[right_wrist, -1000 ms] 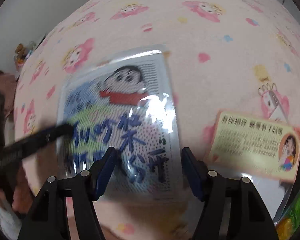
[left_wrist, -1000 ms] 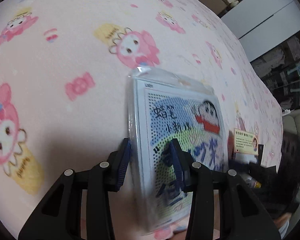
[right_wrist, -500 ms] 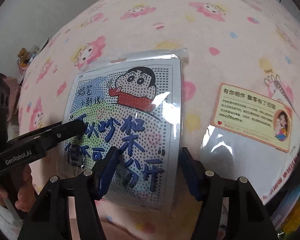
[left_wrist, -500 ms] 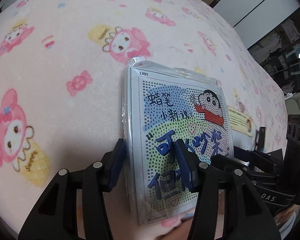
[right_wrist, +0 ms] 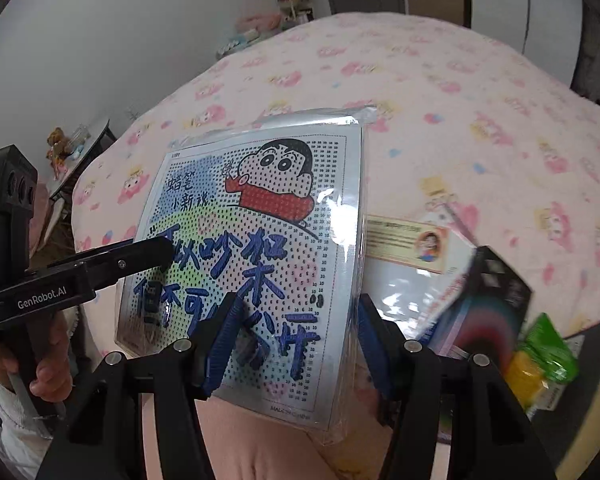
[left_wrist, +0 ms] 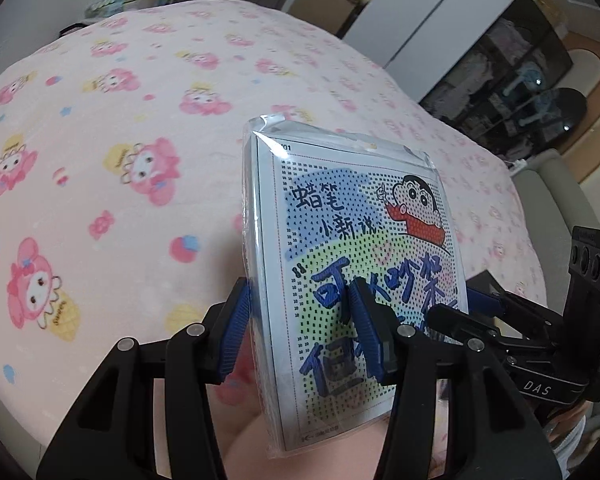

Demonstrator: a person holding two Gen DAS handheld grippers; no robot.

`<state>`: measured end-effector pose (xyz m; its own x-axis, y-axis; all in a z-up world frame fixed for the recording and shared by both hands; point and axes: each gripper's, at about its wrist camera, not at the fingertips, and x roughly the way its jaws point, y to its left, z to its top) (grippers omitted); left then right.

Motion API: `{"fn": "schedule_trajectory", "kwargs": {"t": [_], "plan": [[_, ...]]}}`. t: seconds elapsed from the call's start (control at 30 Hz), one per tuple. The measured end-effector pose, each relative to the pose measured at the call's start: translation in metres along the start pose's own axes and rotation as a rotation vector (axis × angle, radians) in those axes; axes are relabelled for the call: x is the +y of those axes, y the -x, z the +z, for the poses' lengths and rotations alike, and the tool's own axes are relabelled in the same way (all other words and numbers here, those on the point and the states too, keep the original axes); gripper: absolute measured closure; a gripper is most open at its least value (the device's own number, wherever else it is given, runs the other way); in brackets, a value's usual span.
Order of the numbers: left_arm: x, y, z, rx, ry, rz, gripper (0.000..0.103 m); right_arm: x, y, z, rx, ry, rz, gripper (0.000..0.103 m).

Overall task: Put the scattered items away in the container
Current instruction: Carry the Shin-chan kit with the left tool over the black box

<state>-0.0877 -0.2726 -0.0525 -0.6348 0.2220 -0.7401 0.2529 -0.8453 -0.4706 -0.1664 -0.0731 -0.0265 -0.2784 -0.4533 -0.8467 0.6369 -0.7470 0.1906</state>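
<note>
A flat plastic-wrapped craft kit (left_wrist: 356, 240) with a cartoon boy and blue lettering hangs clear above the pink bedspread (left_wrist: 120, 160). My left gripper (left_wrist: 300, 332) is shut on its lower left part, one blue pad behind and one on the printed face. My right gripper (right_wrist: 298, 340) holds the kit (right_wrist: 256, 220) at its lower right edge, with its jaws still closing on it. In the left wrist view the right gripper (left_wrist: 464, 308) reaches in from the right. A person's hand (right_wrist: 44, 364) holds the left tool.
At the right lie a clear packet with a yellow label card (right_wrist: 408, 240), a black box with a rainbow print (right_wrist: 488, 312) and a green and yellow packet (right_wrist: 540, 356) inside a dark-rimmed container (right_wrist: 588, 408). Wardrobes and shelves stand beyond the bed.
Both grippers have risen with the kit, which now hangs clear of the bedspread. More of the bed and room shows behind it.
</note>
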Motion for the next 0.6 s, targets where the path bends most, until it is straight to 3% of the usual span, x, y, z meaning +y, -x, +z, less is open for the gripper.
{"fn": "schedule_trajectory", "kwargs": {"t": [0.6], "plan": [[-0.196,-0.018,-0.046,0.036,-0.232,-0.111,0.052,-0.1,0.134,-0.091,-0.154,-0.171,-0.157,0.049]]}}
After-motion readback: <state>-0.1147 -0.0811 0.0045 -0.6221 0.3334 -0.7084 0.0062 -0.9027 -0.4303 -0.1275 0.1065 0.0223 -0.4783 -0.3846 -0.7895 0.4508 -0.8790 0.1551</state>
